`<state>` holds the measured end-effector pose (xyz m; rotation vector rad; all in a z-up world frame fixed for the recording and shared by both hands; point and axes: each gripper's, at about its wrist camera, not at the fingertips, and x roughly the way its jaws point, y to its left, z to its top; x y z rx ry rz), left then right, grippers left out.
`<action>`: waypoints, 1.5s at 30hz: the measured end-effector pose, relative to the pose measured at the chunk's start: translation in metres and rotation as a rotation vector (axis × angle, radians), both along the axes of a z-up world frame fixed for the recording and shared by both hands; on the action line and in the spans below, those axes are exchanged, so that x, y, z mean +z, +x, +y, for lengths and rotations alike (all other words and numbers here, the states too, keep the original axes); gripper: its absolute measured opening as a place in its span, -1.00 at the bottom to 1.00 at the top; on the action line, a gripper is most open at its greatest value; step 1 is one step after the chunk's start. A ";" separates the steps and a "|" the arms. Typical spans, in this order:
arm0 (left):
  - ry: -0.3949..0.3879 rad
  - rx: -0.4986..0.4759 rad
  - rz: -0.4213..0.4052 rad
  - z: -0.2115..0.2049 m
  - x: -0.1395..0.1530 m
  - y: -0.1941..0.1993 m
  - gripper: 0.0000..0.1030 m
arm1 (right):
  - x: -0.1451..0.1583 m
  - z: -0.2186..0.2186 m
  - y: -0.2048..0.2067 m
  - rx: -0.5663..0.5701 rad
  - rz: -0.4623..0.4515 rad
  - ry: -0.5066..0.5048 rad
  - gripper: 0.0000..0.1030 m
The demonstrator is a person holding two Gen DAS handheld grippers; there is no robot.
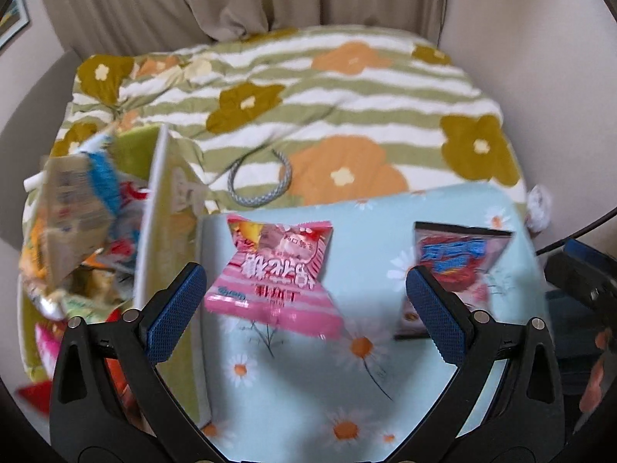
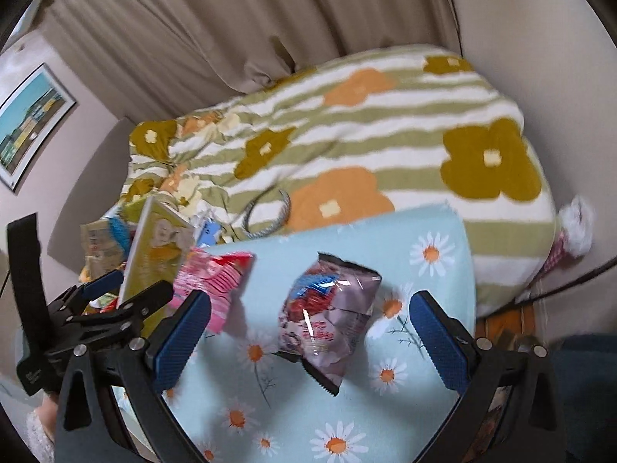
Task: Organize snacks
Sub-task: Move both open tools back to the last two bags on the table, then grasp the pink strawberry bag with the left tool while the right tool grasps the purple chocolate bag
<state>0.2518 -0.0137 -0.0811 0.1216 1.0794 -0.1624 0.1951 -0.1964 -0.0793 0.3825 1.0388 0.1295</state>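
A pink striped snack bag (image 1: 275,274) lies on a light blue daisy-print surface (image 1: 308,366), between the fingers of my open, empty left gripper (image 1: 304,310). A dark red-and-blue snack bag (image 1: 459,266) lies to its right, by the right finger. In the right wrist view this dark bag (image 2: 327,312) lies between the fingers of my open, empty right gripper (image 2: 308,332). The pink bag (image 2: 212,281) is at its left. The left gripper (image 2: 115,289) shows at the far left, open.
A green box (image 1: 162,231) full of several snack packs (image 1: 77,223) stands left of the daisy surface (image 2: 385,405). Behind lies a striped flower blanket (image 1: 327,115) with a grey braided loop (image 1: 262,181) on it. Curtains and walls close the back.
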 end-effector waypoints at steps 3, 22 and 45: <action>0.055 -0.007 0.038 -0.006 -0.026 0.017 1.00 | -0.026 -0.002 0.007 -0.027 0.043 0.024 0.99; 0.157 -0.008 0.164 0.006 -0.107 0.055 0.74 | -0.088 0.007 0.022 -0.110 0.155 0.066 0.99; 0.096 -0.116 0.156 -0.011 -0.092 0.022 0.38 | -0.105 0.021 0.035 -0.094 0.140 0.104 0.69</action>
